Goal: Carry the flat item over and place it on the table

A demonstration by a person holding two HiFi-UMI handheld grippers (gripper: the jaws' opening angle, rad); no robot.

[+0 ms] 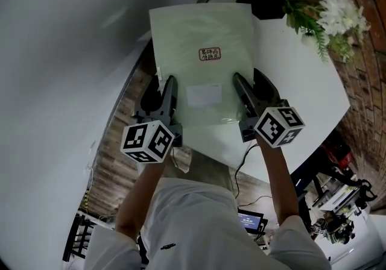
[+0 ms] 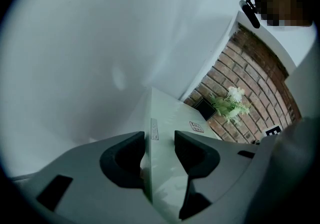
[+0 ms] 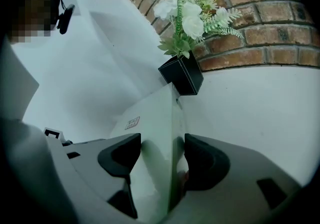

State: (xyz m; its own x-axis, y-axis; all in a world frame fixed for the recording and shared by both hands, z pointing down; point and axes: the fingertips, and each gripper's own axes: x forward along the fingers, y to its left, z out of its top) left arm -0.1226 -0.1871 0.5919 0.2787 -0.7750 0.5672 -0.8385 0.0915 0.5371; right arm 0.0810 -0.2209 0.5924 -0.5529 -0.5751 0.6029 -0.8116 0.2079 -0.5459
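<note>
Held level between two grippers, the flat item (image 1: 202,61), a pale green, glossy rectangular sheet, sits over the left part of the white table (image 1: 304,85). Its left edge reaches out past the table over the wooden floor (image 1: 120,112). Whether its underside touches the tabletop cannot be made out from any view.

The sheet's near edge is partly hidden under the jaws. A red label (image 1: 210,53) near its middle is too small to read, and a plain white label (image 1: 203,95) lies below it.

The left gripper (image 1: 161,95) has its jaws closed on the near left edge, with the sheet filling the gap between the dark pads. The right gripper (image 1: 253,91) is clamped the same way on the near right edge. The marker cubes (image 1: 148,140) cover the person's hands, leaving only the forearms (image 1: 283,178) showing.

Beyond the sheet's far right corner, a black vase (image 3: 182,75) of white flowers (image 3: 192,15) stands on the table against a brick wall (image 3: 265,23). The vase is near that corner but apart from it. Equipment at the lower right of the head view is too cluttered to identify.
</note>
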